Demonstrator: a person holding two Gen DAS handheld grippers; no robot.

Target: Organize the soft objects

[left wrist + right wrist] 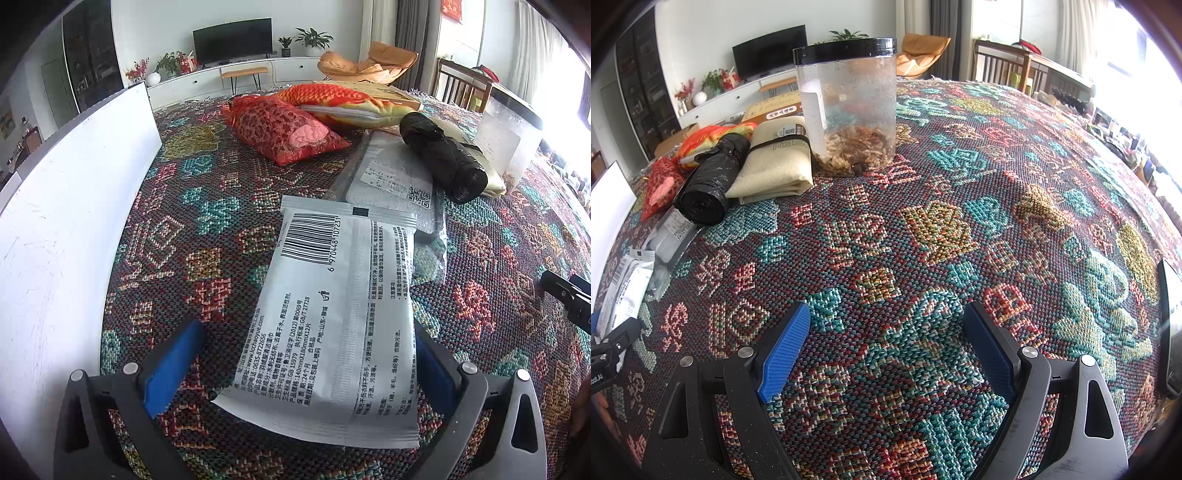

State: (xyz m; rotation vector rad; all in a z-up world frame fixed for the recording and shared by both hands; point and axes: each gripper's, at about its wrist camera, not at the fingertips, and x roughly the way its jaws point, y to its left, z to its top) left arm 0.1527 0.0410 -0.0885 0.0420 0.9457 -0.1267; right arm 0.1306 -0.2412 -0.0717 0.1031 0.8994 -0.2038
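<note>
We found the left gripper (306, 354) spread wide, the grey wipes packet (332, 314) lying flat between its fingers on the table (207, 221), touching the right pad only, if at all. The right gripper (886, 350) hung open over bare cloth. We judged that closing could buckle the slack packet or catch the cloth, and that lifting it could drag the plastic pouch (391, 177) tucked under its far end.

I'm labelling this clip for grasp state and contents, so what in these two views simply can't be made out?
- Left gripper: the wipes packet covers its right finger, so contact is unclear.
- Grey mailer: lower part hidden under the packet; label print too small.
- Jar: cloudy wall blurs its contents; in the left view, glare washes it out.
- Right gripper: open over bare cloth.
</note>
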